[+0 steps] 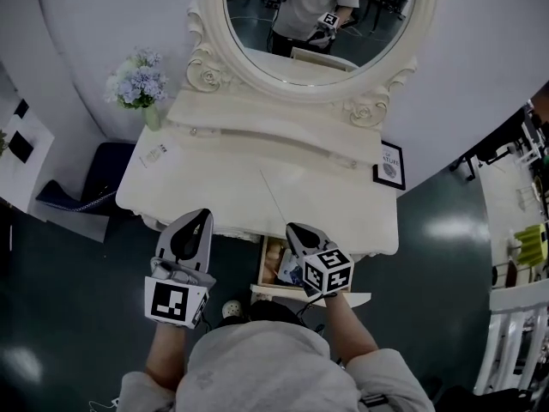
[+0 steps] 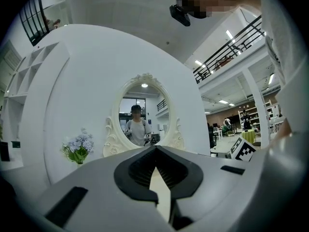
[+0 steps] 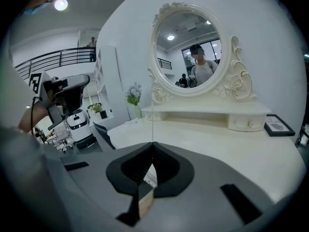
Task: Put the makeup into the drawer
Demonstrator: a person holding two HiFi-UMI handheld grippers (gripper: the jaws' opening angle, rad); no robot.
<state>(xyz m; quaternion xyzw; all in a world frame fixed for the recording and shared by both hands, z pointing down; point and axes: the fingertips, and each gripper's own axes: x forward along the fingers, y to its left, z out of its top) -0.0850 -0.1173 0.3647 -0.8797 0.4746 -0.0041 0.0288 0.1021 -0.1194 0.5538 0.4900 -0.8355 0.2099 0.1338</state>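
The dressing table's drawer (image 1: 265, 269) stands pulled out under the front edge of the white tabletop (image 1: 257, 187). Small makeup items (image 1: 286, 271) lie inside it, partly hidden by my right gripper. My right gripper (image 1: 294, 228) hangs just above the open drawer, tilted down toward the table, jaws shut with nothing between them (image 3: 152, 145). Through the slit below its jaws I glimpse the drawer's wooden wall (image 3: 145, 202). My left gripper (image 1: 200, 214) hovers at the table's front edge, left of the drawer. It is shut and empty, pointing level at the mirror (image 2: 155, 149).
An oval mirror (image 1: 319, 15) in a carved frame rises behind a raised shelf with small drawers (image 3: 248, 123). A vase of pale flowers (image 1: 140, 82) stands at the back left, a small picture frame (image 1: 389, 165) at the back right, and a card (image 1: 154, 153) near the vase. A dark chair (image 1: 90, 191) sits left of the table.
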